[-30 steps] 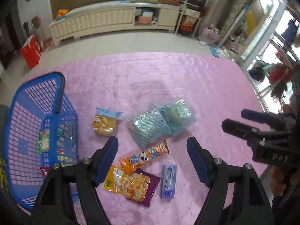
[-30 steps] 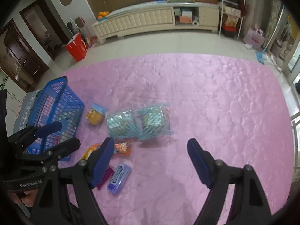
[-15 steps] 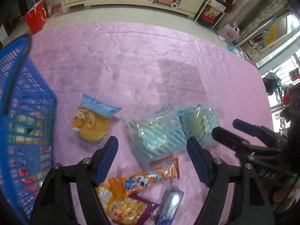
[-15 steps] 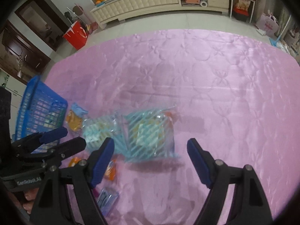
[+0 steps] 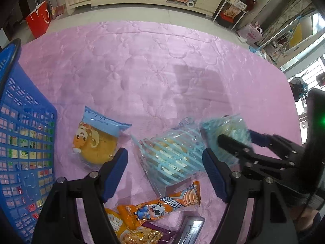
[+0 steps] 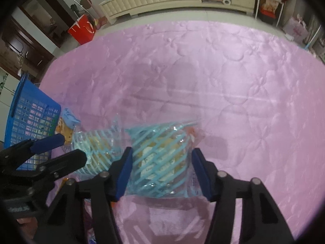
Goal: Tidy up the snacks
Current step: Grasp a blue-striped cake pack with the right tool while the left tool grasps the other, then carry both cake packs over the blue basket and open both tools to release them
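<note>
Striped snack bag clamped by the right gripper on the pink quilt

The right-hand blue-striped bag (image 6: 162, 162) is pinched between the blue pads of the right gripper (image 6: 161, 172), which are pressed against its two sides. The left gripper (image 5: 164, 172) is held wide apart above the second striped bag (image 5: 172, 158), nothing being gripped. A cartoon bread pack (image 5: 97, 140) is seen beside the blue basket (image 5: 26, 134), and an orange bar (image 5: 162, 205) lies nearer the camera on the quilt (image 5: 152, 71).
</note>
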`<state>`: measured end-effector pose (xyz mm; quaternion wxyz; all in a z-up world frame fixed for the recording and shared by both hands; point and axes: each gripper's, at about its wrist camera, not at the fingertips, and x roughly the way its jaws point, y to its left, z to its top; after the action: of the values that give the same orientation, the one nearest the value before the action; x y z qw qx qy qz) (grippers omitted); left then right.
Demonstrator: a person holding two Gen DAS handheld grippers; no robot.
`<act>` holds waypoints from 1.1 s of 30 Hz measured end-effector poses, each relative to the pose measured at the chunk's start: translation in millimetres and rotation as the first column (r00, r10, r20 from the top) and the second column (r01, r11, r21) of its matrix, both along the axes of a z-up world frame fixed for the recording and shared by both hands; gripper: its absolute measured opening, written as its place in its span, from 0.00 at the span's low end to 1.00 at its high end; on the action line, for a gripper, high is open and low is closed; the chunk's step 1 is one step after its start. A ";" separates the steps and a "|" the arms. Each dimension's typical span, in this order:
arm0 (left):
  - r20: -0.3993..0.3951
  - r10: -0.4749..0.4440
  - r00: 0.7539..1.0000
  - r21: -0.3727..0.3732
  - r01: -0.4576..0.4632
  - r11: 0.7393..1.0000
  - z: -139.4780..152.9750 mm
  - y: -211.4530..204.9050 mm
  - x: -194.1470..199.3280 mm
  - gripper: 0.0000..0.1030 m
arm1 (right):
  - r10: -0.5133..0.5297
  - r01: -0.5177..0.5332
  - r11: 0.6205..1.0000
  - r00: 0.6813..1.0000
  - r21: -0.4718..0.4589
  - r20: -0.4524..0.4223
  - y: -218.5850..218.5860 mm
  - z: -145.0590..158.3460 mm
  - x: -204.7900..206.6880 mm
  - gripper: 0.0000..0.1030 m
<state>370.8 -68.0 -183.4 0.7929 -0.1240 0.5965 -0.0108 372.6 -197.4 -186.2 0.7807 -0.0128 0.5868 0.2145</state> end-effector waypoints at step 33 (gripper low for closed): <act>0.023 -0.148 0.989 0.194 0.140 0.971 -9.4 -44.4 10.2 0.57 | -0.122 0.122 0.993 0.992 -0.002 0.024 -42.7 12.8 -23.7 0.57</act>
<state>380.9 -112.4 -192.9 0.8093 -0.0034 0.5872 -0.0132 348.9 -240.1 -173.4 0.7992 0.0191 0.5775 0.1653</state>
